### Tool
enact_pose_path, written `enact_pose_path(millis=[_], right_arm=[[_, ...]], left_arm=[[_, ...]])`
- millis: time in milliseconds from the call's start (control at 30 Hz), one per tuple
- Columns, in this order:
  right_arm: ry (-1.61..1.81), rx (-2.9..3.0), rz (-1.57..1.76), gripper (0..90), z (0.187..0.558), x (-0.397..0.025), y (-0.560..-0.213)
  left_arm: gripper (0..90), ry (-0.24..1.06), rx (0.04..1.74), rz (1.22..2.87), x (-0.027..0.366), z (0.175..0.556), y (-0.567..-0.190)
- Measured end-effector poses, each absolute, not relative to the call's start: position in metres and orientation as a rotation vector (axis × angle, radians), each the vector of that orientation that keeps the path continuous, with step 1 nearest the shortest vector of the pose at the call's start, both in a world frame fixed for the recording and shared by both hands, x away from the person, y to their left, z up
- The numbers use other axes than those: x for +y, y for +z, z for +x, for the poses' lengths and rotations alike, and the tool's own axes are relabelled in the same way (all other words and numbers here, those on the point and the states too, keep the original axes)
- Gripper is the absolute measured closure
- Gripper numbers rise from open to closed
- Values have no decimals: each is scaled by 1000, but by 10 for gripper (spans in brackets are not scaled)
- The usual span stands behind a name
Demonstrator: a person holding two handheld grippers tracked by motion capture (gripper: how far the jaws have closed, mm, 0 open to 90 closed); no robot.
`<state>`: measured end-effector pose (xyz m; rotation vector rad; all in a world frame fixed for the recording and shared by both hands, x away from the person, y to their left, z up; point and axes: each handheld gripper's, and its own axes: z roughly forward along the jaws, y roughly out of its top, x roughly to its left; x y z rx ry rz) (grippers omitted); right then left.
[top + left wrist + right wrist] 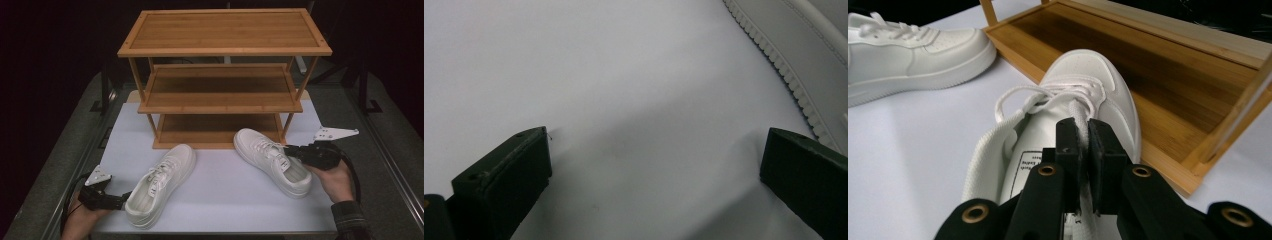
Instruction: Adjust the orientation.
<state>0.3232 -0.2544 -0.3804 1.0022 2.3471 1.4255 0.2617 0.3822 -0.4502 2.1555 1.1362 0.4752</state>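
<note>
Two white sneakers lie on the white table top (220,195) in front of a three-tier wooden shoe rack (222,75). My right gripper (290,151) is shut on the tongue of the right sneaker (272,161), whose toe points at the rack's bottom shelf (1168,70). The right gripper view shows the jaws (1083,135) pinched on that sneaker's tongue (1079,114). My left gripper (120,200) rests low at the heel side of the left sneaker (160,182). Its jaws (654,165) stand wide open over bare table, with the sneaker's ribbed sole edge (784,65) just beyond the right jaw.
The rack's bottom shelf (217,130) sits just behind both sneakers, with the middle shelf (220,87) and top shelf (225,31) above it. Dark floor and table rails (395,165) flank the white surface.
</note>
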Motion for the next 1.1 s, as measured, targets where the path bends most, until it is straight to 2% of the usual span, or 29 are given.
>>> enact_pose_path(millis=[167,600,767,867,1000,1033,1067,1100], right_arm=[[1474,2371,995,844,321,-250,-377],[1567,2485,897,844,309,-197,-381],[1532,2501,873,831,308,-190,-384],[1517,2508,860,766,307,-192,-386],[1537,2491,873,620,306,-194,-386],[1537,2491,873,620,306,-194,-386],[1547,2470,883,542,306,-195,-384],[1547,2470,883,542,306,-195,-384]], left_arm=[[0,476,1136,2154,382,262,-450],[0,476,1136,2154,382,262,-450],[0,476,1136,2154,382,262,-450],[0,474,1137,2154,382,262,-450],[0,442,1122,2147,383,261,-447],[0,442,1122,2147,383,261,-447],[0,440,1108,2144,383,261,-442],[0,440,1108,2144,383,261,-442]])
